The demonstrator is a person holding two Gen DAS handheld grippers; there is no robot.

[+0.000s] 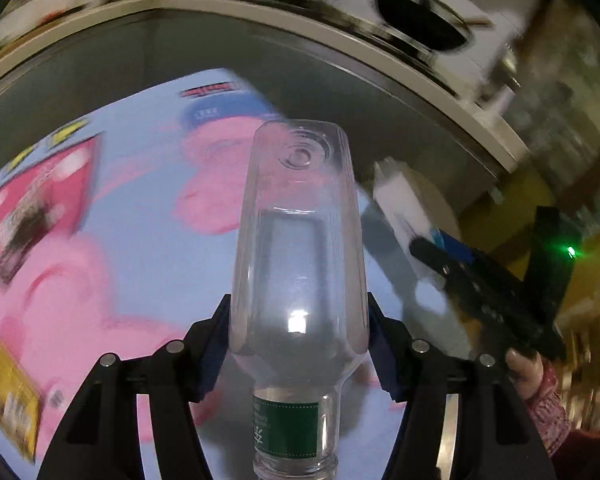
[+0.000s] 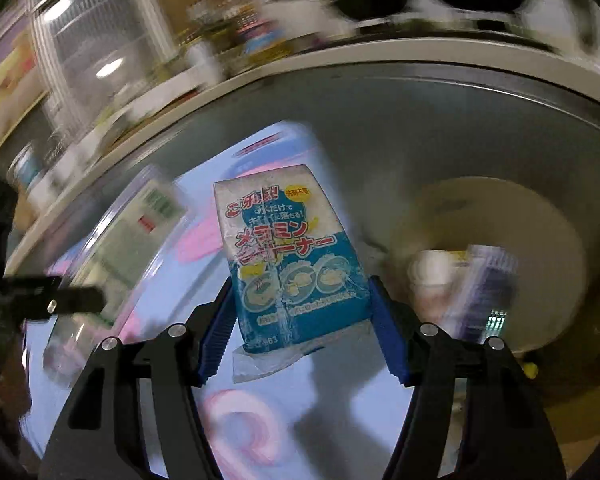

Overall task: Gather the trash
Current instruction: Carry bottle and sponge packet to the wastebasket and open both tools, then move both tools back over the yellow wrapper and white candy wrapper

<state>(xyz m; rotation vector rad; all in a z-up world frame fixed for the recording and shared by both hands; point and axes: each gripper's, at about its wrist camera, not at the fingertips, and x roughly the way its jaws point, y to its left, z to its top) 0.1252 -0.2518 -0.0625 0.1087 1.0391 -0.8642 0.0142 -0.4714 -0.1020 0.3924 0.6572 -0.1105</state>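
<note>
Two pieces — clear bottle [image 1: 298,264], blue-white packet [image 2: 290,256]

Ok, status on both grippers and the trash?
Left gripper shut on bottle. Right gripper shut on sponge pack. Both held over the mat; nothing blocking.

The left gripper [image 1: 298,344] clamps its pads on something, angled downward. The right gripper [image 2: 300,320] does likewise.

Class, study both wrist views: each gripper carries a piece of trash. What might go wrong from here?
1. The clear bottle is smooth and sticks far beyond the left gripper; it might slip or swing.
2. The blue sponge packet is soft; the right gripper may lose it.
3. Blurred surroundings suggest fast motion; the grippers could collide.
</note>
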